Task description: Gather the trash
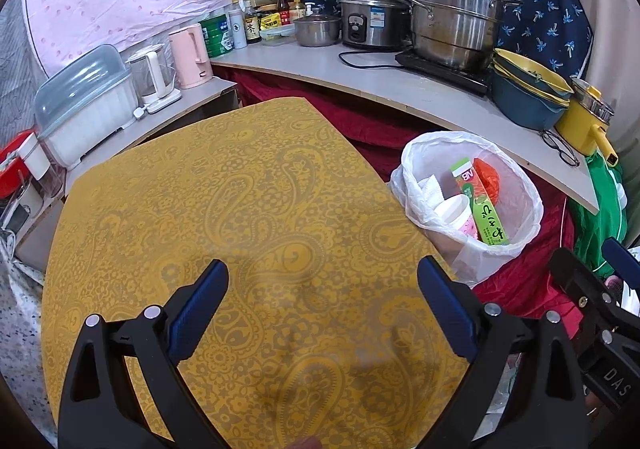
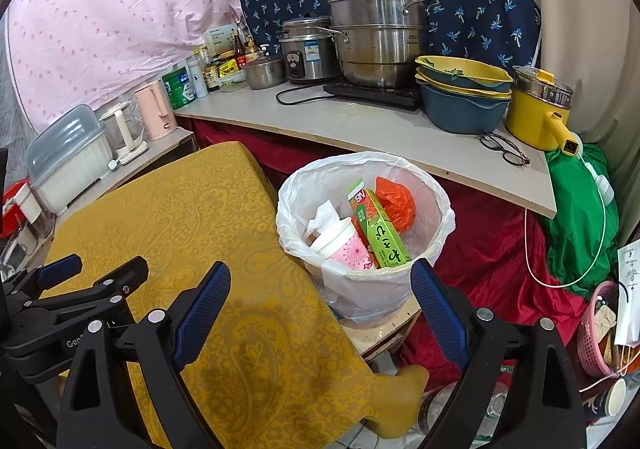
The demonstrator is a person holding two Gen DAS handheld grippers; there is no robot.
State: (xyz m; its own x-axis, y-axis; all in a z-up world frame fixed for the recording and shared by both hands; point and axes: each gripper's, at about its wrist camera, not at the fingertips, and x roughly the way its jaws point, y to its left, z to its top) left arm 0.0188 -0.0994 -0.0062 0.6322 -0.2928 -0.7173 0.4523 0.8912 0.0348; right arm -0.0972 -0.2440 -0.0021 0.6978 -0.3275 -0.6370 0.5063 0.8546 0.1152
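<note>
left claw (image 1: 322,291) gaping empty over desk (image 1: 240,185) | right claw (image 2: 320,291) gaping empty | trash sitting in bin bag (image 2: 436,205) beside desk | bag handling light, soft, slippery: pinching rim

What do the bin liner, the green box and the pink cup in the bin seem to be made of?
Bin liner: thin translucent white plastic film, judging by its wrinkles and soft shine.
Green box: probably printed cardboard with a slightly glossy finish; it shows flat faces and sharp folded edges.
Pink cup: likely paper, matte, with a printed flower pattern and a white rolled rim.
</note>
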